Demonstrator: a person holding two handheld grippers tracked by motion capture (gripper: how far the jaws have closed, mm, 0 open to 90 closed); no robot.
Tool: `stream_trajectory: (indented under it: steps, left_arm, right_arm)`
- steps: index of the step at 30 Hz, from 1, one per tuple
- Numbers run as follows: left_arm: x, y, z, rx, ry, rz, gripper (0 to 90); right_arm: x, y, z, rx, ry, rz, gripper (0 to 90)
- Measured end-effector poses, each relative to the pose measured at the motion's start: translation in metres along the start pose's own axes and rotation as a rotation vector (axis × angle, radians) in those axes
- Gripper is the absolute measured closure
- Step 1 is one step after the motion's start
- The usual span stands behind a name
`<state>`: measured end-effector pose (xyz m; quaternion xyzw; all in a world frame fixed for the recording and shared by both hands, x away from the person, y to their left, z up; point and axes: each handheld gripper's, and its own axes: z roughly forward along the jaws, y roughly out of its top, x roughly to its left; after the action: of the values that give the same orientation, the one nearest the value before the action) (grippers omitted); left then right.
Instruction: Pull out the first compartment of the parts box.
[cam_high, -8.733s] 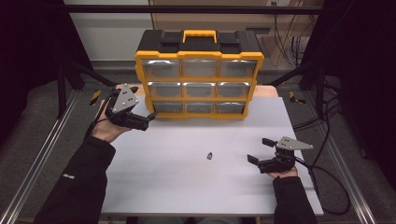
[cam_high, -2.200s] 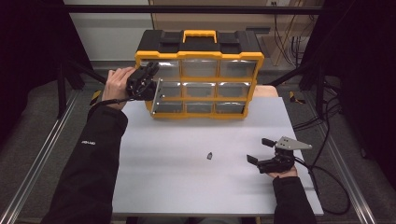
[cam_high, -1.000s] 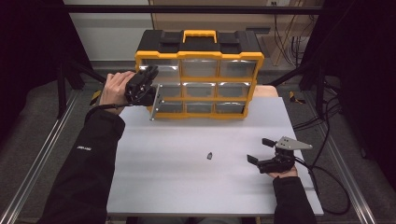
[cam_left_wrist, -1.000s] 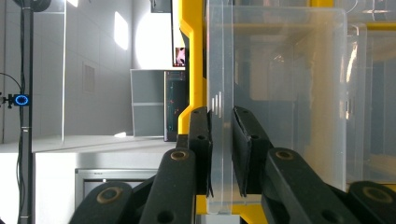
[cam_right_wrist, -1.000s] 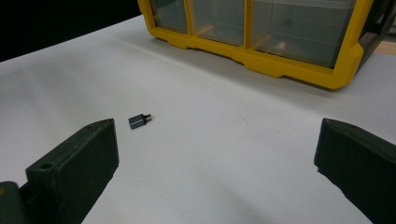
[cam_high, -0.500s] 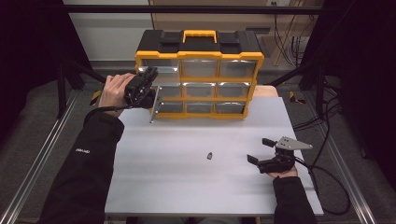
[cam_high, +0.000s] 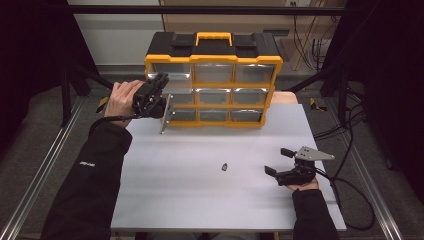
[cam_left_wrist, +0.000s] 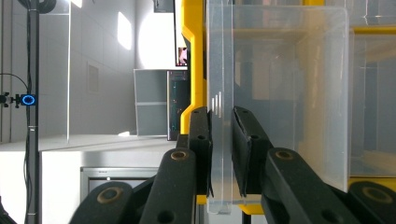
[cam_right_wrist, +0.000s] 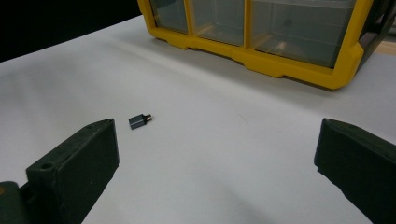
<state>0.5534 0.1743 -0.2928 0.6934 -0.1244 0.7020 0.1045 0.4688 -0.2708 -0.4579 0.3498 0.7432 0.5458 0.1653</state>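
Since earlier, the clear drawer (cam_high: 169, 111) has been drawn out by the left gripper (cam_high: 159, 95), clamped on its front — the small adapter (cam_high: 225, 166) lies unloaded, the right gripper (cam_high: 278, 163) gaping.

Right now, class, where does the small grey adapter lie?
In the high view, the small grey adapter lies on the white table, left of the open right gripper and in front of the yellow organizer.

I hold the see-through plastic drawer (cam_left_wrist: 280, 93) by its thin front wall. It is pulled partway out of the yellow and black plastic drawer box (cam_high: 214, 80), at the box's left side in the middle row. The drawer (cam_high: 167, 112) sticks out toward me and looks bare inside.
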Motion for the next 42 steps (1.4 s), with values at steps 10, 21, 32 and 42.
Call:
stream_trajectory:
  steps: [10, 21, 32, 42]
  left_arm:
    - [-0.001, 0.000, -0.006, 0.001, 0.004, 0.003, 78.4]
    - [-0.001, 0.004, -0.009, 0.004, 0.007, 0.002, 78.5]
    - [-0.001, 0.006, -0.012, 0.007, 0.010, 0.003, 78.5]
    - [-0.002, 0.006, -0.018, 0.001, 0.009, 0.004, 78.6]
  right_arm:
    - [0.000, 0.000, 0.000, 0.000, 0.000, 0.001, 0.4]
    - [0.000, 0.000, 0.000, 0.000, 0.001, -0.001, 0.4]
    - [0.000, 0.000, 0.000, -0.001, 0.001, 0.001, 0.4]
    - [0.000, 0.000, 0.000, -0.001, 0.000, -0.002, 0.4]
